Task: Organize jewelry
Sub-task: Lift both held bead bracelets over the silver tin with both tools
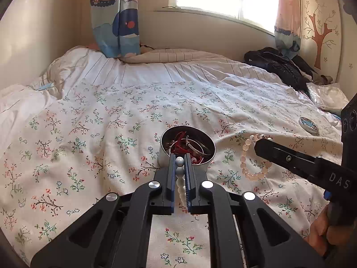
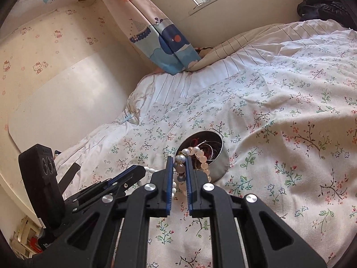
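Note:
A small round metal tin sits on the floral bedspread, holding red cord and metal bangles. In the left wrist view my left gripper is shut on a white bead bracelet, held just in front of the tin. My right gripper comes in from the right with a pink bead bracelet hanging from it. In the right wrist view my right gripper is shut on that pink and grey bead bracelet, close above the tin. The left gripper shows beside it with white beads.
A round tin lid lies on the bedspread to the right. Dark clothes are piled at the bed's far right corner. A curtain hangs to the bed at the back, under a bright window. A hand grips the right handle.

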`<act>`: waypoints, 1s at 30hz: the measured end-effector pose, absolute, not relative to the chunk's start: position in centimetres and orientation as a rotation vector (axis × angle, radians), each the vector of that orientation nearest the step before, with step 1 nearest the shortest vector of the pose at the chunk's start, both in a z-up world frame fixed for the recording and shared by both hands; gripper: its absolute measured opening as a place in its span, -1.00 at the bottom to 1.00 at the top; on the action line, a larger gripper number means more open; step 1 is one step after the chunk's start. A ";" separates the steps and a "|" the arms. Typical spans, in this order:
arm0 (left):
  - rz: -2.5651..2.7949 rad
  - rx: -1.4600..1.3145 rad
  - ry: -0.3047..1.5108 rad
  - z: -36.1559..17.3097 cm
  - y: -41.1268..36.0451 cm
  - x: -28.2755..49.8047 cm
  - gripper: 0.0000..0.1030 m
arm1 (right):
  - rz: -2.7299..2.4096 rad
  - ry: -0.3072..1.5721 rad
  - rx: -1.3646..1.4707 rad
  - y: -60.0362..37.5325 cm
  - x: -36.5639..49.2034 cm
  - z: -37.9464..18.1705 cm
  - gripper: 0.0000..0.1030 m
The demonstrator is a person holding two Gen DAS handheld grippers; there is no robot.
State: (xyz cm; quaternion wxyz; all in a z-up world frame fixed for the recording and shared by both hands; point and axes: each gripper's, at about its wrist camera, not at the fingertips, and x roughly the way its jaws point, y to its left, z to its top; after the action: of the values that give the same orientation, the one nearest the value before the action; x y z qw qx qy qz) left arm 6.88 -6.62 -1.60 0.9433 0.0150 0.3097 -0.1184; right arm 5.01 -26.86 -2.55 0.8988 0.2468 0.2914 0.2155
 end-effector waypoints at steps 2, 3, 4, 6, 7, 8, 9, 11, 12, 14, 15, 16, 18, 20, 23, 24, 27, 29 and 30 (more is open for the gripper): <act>-0.238 0.035 0.629 -1.6 -6.7 6.9 -0.86 | 0.447 0.599 0.496 -26.6 5.1 -2.4 -0.78; -0.237 0.036 0.627 -1.6 -6.7 7.0 -0.86 | 0.448 0.597 0.491 -26.5 5.1 -2.3 -0.78; -0.234 0.037 0.627 -1.6 -6.7 7.0 -0.86 | 0.449 0.596 0.486 -26.4 5.2 -2.3 -0.78; -0.227 0.037 0.622 -1.6 -6.7 7.0 -0.86 | 0.449 0.589 0.476 -26.2 5.2 -2.2 -0.77; -0.225 0.034 0.620 -1.5 -6.6 7.1 -0.86 | 0.450 0.586 0.474 -26.1 5.2 -2.1 -0.78; -0.224 0.032 0.619 -1.5 -6.5 7.1 -0.86 | 0.450 0.582 0.473 -26.1 5.2 -2.1 -0.78; -0.222 0.030 0.618 -1.5 -6.5 7.2 -0.86 | 0.450 0.579 0.473 -26.1 5.2 -2.1 -0.77; -0.221 0.025 0.612 -1.4 -6.4 7.3 -0.86 | 0.449 0.573 0.475 -26.1 5.3 -2.1 -0.78; -0.220 0.021 0.607 -1.3 -6.4 7.3 -0.86 | 0.449 0.571 0.476 -26.1 5.4 -2.0 -0.78; -0.221 0.007 0.596 -1.1 -6.2 7.5 -0.86 | 0.451 0.566 0.477 -26.0 5.7 -2.0 -0.78; -0.221 -0.003 0.591 -0.9 -6.1 7.6 -0.86 | 0.452 0.565 0.475 -25.9 5.9 -2.0 -0.78; -0.222 -0.013 0.587 -0.9 -6.0 7.8 -0.86 | 0.453 0.564 0.473 -25.8 6.1 -2.0 -0.78; -0.226 -0.034 0.584 -0.7 -5.9 8.3 -0.86 | 0.457 0.563 0.470 -25.6 6.6 -2.0 -0.78; -0.232 -0.053 0.579 -0.6 -5.8 8.6 -0.86 | 0.458 0.561 0.466 -25.4 7.0 -1.9 -0.78; -0.239 -0.077 0.570 -0.4 -5.7 9.3 -0.86 | 0.460 0.559 0.463 -25.2 7.8 -1.9 -0.77; -0.241 -0.085 0.568 -0.3 -5.8 9.5 -0.86 | 0.460 0.559 0.463 -25.1 8.0 -1.9 -0.78; -0.247 -0.096 0.562 -0.2 -6.1 10.2 -0.86 | 0.458 0.562 0.462 -25.1 8.6 -2.0 -0.77; -0.252 -0.097 0.560 -0.2 -6.4 10.6 -0.86 | 0.455 0.564 0.463 -25.1 9.0 -2.1 -0.77; -0.255 -0.098 0.560 -0.2 -6.5 10.8 -0.86 | 0.454 0.564 0.463 -25.1 9.2 -2.1 -0.77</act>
State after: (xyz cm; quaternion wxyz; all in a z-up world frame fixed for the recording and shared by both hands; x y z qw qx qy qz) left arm 10.83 -6.52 -0.18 0.9518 -0.0483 0.2756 -0.1255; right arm 9.19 -25.13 -2.14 0.9090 0.2243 0.2736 0.2203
